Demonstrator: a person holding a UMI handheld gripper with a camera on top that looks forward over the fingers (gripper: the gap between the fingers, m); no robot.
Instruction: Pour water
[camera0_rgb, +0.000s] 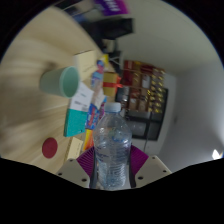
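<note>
A clear plastic water bottle (112, 150) with a white cap stands between my fingers, and both purple pads (136, 161) press on its sides. My gripper (112, 172) is shut on the bottle and holds it tilted over the wooden table (35, 55). A light green cup (62, 81) lies beyond the bottle on the table, its open mouth facing the bottle's cap. The bottle holds water up to near its shoulder.
A teal book or box (79, 117) and small colourful packets (97, 75) lie just ahead of the bottle. A dark red round coaster (49, 149) sits beside the left finger. Shelves with coloured boxes (140, 88) stand beyond the table edge.
</note>
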